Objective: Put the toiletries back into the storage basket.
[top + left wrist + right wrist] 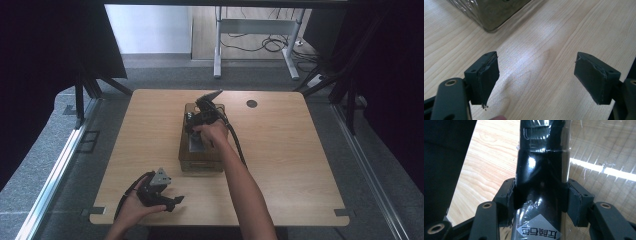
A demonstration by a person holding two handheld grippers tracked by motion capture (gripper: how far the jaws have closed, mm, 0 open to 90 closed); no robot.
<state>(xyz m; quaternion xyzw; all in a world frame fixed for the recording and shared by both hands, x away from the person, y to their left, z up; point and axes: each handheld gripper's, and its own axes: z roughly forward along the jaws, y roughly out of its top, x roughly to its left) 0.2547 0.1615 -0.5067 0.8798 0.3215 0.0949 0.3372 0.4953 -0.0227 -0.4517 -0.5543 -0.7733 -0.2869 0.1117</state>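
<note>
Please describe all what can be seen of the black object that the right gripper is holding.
The black object is glossy and elongated, wrapped in clear film that wrinkles and catches the light. A white label with dark characters sits on its near end, and a raised rectangular outline shows farther along. The right gripper is shut on it, one pad on each side. It lies over the transparent box on the wooden table. What kind of item it is cannot be told.
</note>
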